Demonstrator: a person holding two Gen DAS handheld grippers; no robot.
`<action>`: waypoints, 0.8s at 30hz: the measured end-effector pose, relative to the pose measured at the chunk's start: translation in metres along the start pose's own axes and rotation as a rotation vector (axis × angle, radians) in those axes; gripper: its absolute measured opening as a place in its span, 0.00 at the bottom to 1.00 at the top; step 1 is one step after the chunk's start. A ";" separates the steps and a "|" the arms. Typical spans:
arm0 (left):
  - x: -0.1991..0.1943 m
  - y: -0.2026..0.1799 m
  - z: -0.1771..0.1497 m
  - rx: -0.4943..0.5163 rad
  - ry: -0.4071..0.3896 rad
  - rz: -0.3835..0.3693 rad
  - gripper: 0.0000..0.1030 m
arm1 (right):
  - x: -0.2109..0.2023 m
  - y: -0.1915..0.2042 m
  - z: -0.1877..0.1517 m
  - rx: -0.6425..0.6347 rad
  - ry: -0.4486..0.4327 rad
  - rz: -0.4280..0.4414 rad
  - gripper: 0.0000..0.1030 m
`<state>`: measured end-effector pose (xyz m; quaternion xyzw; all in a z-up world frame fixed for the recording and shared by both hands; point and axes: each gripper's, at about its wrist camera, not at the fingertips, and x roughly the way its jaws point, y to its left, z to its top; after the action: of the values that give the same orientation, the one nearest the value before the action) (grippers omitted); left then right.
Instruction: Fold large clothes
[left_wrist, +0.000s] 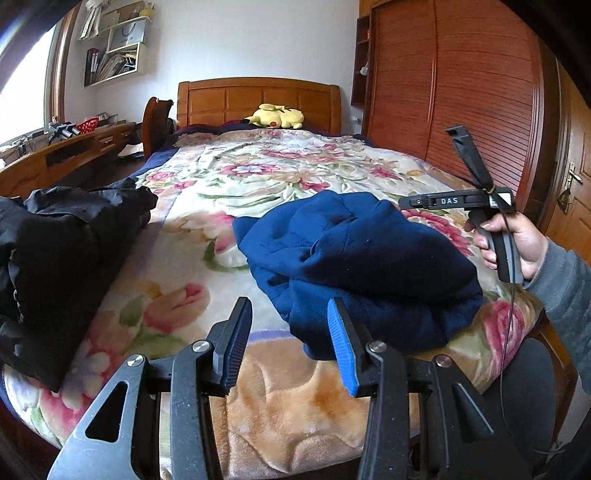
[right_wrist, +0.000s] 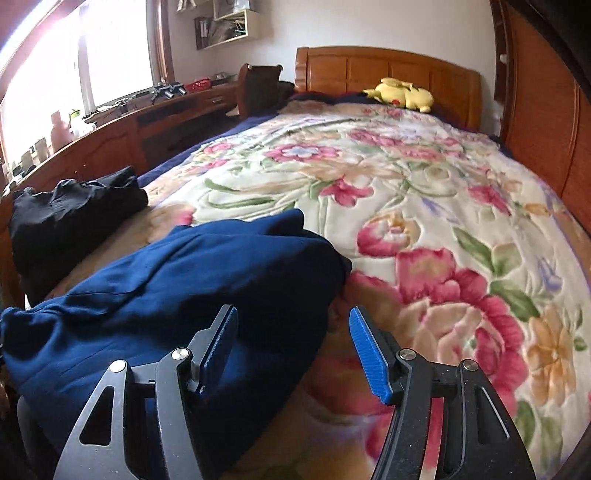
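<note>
The bed (right_wrist: 424, 192), spread with a plush floral blanket (left_wrist: 258, 177), carries everything that matters here. The largest garment is the navy sweatshirt-like top (left_wrist: 354, 258), heaped in a loose mound near the foot of the bed, just ahead of both grippers; it looks thick, soft and limp, probably of moderate weight, so it should drape and sag when lifted rather than hold any shape. A hem, cuff or shoulder seam would be the sound place to pinch, but the bundle hides them, and the nearest fold edge facing the grippers seems the most practical first hold. To its left, well apart, lies a black jacket (left_wrist: 62, 258), crumpled at the bed's side edge; its sheen suggests a slicker shell that may slide between pads. The left gripper (left_wrist: 290, 332) hovers over the blanket with its jaws partly apart and nothing between them. The right gripper (right_wrist: 293, 339) stands wider, its jaws bare of cloth, the left finger overlapping the navy mound's edge in the view without clearly pinching it. In the left wrist view the person's right hand (left_wrist: 513, 240) holds that tool, whose body reads "DAS". A yellow plush toy (left_wrist: 275, 116) rests by the headboard.
</note>
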<state>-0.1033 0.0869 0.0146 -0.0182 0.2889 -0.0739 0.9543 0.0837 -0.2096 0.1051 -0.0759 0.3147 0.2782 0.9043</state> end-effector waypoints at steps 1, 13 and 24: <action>0.001 0.000 0.000 0.000 0.002 0.000 0.42 | 0.005 -0.001 0.002 0.005 0.006 0.001 0.63; 0.023 0.002 -0.013 -0.018 0.059 -0.058 0.42 | 0.062 -0.008 0.011 0.026 0.080 0.033 0.79; 0.038 -0.002 -0.022 -0.049 0.095 -0.169 0.17 | 0.120 -0.025 0.012 0.151 0.235 0.198 0.82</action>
<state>-0.0845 0.0789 -0.0243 -0.0623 0.3330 -0.1478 0.9292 0.1817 -0.1718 0.0401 -0.0087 0.4443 0.3306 0.8326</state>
